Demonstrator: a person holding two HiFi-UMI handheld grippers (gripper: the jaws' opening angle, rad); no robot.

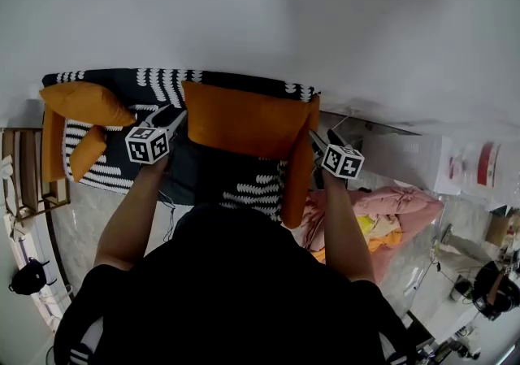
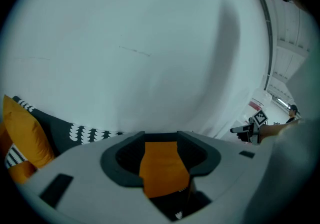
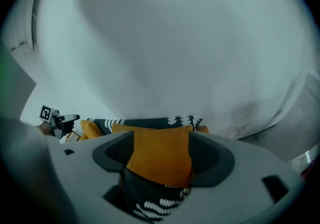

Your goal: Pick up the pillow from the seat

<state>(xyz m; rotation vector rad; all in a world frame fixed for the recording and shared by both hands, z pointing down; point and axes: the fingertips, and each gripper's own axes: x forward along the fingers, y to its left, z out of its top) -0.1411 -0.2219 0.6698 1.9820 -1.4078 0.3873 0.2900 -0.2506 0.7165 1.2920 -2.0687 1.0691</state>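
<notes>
An orange pillow hangs in the air above the seat of a black-and-white patterned sofa. My left gripper is shut on its left edge, and the orange fabric fills the space between those jaws. My right gripper is shut on the right edge, where the pillow sits between the two dark pads. In the right gripper view the sofa back shows behind the pillow. The seat under the pillow is mostly hidden by it and by my body.
Two more orange pillows lie at the sofa's left end. A wooden rack stands left of the sofa. A pink cloth heap lies on the floor to the right. A white wall rises behind.
</notes>
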